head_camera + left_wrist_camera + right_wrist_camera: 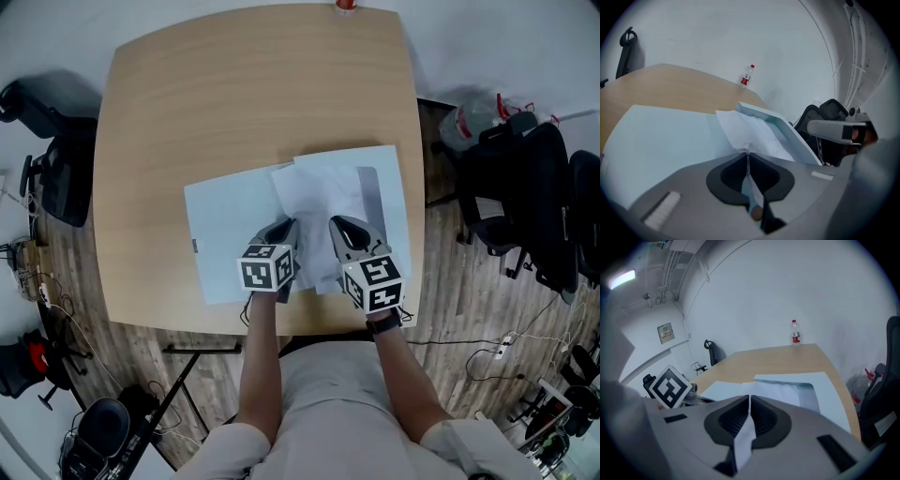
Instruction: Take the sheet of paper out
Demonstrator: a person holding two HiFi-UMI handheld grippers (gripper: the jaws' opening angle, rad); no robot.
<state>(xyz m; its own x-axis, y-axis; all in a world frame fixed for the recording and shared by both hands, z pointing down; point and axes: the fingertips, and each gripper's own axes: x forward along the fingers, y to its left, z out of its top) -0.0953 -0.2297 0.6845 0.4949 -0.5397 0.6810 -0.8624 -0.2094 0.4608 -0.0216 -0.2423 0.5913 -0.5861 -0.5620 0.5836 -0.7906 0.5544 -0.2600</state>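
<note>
Reading labels, I find only a red one on the bottle (795, 333) at the surface's (234, 94) far edge, too small to read; my left gripper (748, 153) is clamped on the sheet of paper (314, 199), which lies partly inside the pale blue folder (225, 230); my right gripper (749, 398) pinches that folder's flap. Office chairs (534, 187) stand beside the surface.

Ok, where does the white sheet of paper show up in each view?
Head view: sheet of paper centre of frame, on the pale blue folder.
Left gripper view: sheet of paper centre, beside the raised folder flap.
Right gripper view: sheet of paper centre, slightly below the middle.
Shared landmark: bottle at the far edge of the table, in all three.
</note>
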